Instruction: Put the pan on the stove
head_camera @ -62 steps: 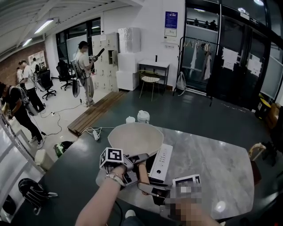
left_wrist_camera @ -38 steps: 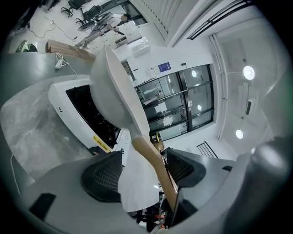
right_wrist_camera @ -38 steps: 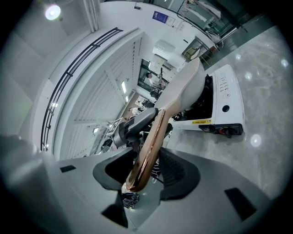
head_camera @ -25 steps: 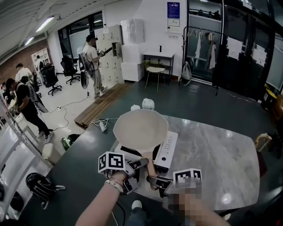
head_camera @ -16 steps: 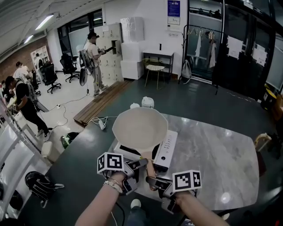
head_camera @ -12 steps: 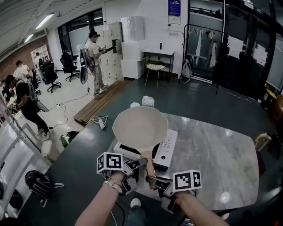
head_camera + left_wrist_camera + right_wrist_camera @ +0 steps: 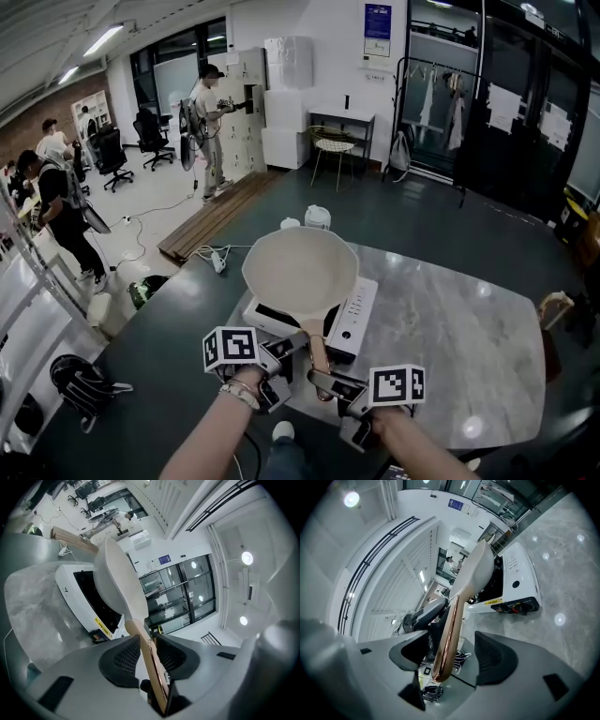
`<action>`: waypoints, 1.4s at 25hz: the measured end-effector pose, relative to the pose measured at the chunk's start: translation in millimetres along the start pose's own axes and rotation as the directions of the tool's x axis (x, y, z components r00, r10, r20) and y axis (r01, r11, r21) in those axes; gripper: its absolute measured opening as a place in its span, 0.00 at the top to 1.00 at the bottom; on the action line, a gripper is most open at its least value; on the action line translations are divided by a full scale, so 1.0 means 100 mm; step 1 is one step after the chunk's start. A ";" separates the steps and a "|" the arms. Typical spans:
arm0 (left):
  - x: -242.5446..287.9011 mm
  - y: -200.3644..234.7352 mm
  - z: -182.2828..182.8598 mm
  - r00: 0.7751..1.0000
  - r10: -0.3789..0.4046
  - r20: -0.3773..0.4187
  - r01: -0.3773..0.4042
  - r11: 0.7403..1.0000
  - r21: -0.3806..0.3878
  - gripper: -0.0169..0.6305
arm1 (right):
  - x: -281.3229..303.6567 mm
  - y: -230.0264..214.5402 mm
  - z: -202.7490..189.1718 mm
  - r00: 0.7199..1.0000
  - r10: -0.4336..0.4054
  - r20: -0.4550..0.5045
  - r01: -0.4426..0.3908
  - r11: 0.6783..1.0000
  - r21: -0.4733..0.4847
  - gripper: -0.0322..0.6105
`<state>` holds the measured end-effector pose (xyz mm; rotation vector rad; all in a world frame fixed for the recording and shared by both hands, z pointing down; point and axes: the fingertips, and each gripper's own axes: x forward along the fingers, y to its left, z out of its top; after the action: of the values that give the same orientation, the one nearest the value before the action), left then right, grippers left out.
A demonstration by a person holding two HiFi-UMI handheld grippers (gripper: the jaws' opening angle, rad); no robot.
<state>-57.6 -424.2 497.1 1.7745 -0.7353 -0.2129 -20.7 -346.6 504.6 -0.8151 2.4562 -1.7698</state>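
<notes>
No wording can be read anywhere. Just beyond the fingers (image 7: 494,660), a yellow label strip (image 7: 502,603) is carried on the front of the stove (image 7: 352,314), its print too small. Far past them, a blue sign (image 7: 377,21) is fixed to the wall (image 7: 328,47), its lettering illegible.

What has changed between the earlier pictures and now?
The right gripper has just opened its jaws off the pan handle, which still lies between them. The left gripper stays shut on that handle, and the pan stays on the stove.
</notes>
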 end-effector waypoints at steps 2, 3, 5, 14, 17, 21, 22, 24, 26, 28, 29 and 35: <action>-0.03 -0.01 0.03 1.000 0.007 0.026 -0.007 1.000 0.013 0.83 | -0.04 0.00 0.07 1.000 -0.005 0.027 0.005 1.000 -0.007 0.48; -0.04 -0.02 0.05 0.999 0.011 0.037 -0.012 1.000 0.020 0.84 | -0.06 0.01 0.11 0.999 -0.003 0.038 0.003 1.000 -0.012 0.48; -0.09 -0.04 0.09 0.998 0.024 0.057 -0.026 0.999 0.038 0.87 | -0.10 0.05 0.17 0.999 0.009 0.054 -0.007 1.000 -0.027 0.48; -0.35 -0.27 0.21 0.985 0.023 0.173 -0.055 0.982 0.179 0.96 | -0.29 0.07 0.29 0.995 -0.002 0.096 0.009 0.997 -0.078 0.48; -0.46 -0.36 0.26 0.975 0.021 0.222 -0.080 0.962 0.261 0.96 | -0.37 0.03 0.36 0.992 -0.024 0.121 0.036 0.995 -0.096 0.48; -0.68 -0.49 0.34 0.942 0.025 0.333 -0.163 0.905 0.393 0.96 | -0.48 -0.05 0.40 0.988 -0.091 0.128 0.113 0.979 -0.171 0.58; -0.73 -0.52 0.34 0.933 0.032 0.358 -0.193 0.885 0.423 0.96 | -0.52 -0.07 0.42 0.986 -0.102 0.133 0.125 0.976 -0.181 0.61; -0.85 -0.54 0.32 0.916 0.050 0.398 -0.249 0.849 0.466 0.96 | -0.58 -0.06 0.46 0.983 -0.110 0.148 0.138 0.971 -0.193 0.62; -0.96 -0.56 0.28 0.900 0.055 0.433 -0.286 0.824 0.489 0.96 | -0.64 -0.03 0.50 0.978 -0.117 0.172 0.154 0.963 -0.220 0.66; -1.08 -0.60 0.26 0.882 0.045 0.469 -0.306 0.811 0.498 0.96 | -0.69 -0.01 0.53 0.969 -0.140 0.201 0.195 0.939 -0.284 0.79; -1.13 -0.63 0.26 0.872 0.038 0.487 -0.316 0.805 0.503 0.96 | -0.71 -0.01 0.54 0.963 -0.157 0.217 0.223 0.918 -0.328 0.82; -1.35 -0.83 0.29 0.824 0.030 0.566 -0.425 0.694 0.581 0.96 | -0.83 0.14 0.64 0.932 -0.134 0.338 0.303 0.799 -0.519 0.90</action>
<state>-147.7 -356.6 381.8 2.3292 -1.6060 -0.2662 64.2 -366.0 445.3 -1.3330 2.7810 -0.8366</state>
